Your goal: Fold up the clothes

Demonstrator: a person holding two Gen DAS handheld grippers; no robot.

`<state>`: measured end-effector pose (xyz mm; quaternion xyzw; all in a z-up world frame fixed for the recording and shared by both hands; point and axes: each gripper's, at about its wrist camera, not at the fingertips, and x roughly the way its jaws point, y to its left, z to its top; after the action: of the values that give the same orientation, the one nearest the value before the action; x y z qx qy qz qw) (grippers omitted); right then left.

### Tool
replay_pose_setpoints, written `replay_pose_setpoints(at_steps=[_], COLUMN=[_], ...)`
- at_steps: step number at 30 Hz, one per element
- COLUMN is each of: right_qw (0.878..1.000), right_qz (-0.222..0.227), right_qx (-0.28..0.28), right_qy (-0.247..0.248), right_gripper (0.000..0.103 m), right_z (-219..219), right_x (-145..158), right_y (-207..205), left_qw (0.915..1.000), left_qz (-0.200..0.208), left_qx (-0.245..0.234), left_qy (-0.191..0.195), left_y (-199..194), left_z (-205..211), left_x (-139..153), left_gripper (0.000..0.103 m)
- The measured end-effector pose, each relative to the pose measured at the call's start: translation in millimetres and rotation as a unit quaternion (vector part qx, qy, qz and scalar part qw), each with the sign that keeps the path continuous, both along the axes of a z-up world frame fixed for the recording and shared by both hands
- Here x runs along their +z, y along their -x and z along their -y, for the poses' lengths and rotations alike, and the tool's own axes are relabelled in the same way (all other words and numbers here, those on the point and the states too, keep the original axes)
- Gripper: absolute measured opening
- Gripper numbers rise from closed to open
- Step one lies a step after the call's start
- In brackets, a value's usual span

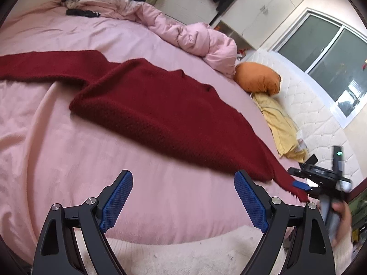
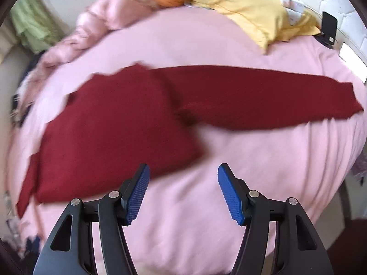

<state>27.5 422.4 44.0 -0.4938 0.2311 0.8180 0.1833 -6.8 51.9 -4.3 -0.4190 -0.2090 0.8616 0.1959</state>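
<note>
Red sweater (image 1: 160, 105) spread flat on the pink bed (image 1: 57, 137), sleeves out, ready for folding; my left tool (image 1: 183, 199) hovers gaping and empty near its hem; my right tool (image 2: 183, 192), likewise agape, holds nothing beside the body.

Ahead of your claw lies the pink bedsheet (image 1: 68, 137), filling most of both views. Far ahead-left, a crumpled pink duvet (image 1: 183, 32) runs along the bed's far edge w/ dark clothes (image 1: 82, 12) near its far end. Ahead-right: orange pillow (image 1: 258, 78), then a yellow pillow (image 1: 279, 123) just beside it (both against the white quilted headboard (image 1: 321, 119)). Beyond that, window (image 1: 332, 52) & white cupboards (image 1: 263, 6). Green garment (image 2: 29, 29) hangs far left in the rt view.
</note>
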Motion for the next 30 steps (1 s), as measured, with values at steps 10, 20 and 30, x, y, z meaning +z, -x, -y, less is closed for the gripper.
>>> replay_pose_setpoints(at_steps=[10, 20, 30], right_qw=[0.979, 0.974, 0.975], right_qz=[-0.091, -0.078, -0.083], right_qx=[0.121, 0.105, 0.107], right_qy=[-0.138, -0.184, -0.179], right_gripper=[0.064, 0.073, 0.073], right_z=[193, 208, 207], right_x=[4, -17, -17], right_y=[-46, -49, -53], left_qw=[0.9996, 0.9985, 0.9987], left_qz=[-0.006, -0.026, -0.027], left_qx=[-0.025, -0.046, -0.043], left_qy=[-0.011, 0.010, 0.010], left_y=[-17, -25, -25], left_z=[6, -3, -3], left_x=[3, 8, 8], left_gripper=[0.090, 0.090, 0.090])
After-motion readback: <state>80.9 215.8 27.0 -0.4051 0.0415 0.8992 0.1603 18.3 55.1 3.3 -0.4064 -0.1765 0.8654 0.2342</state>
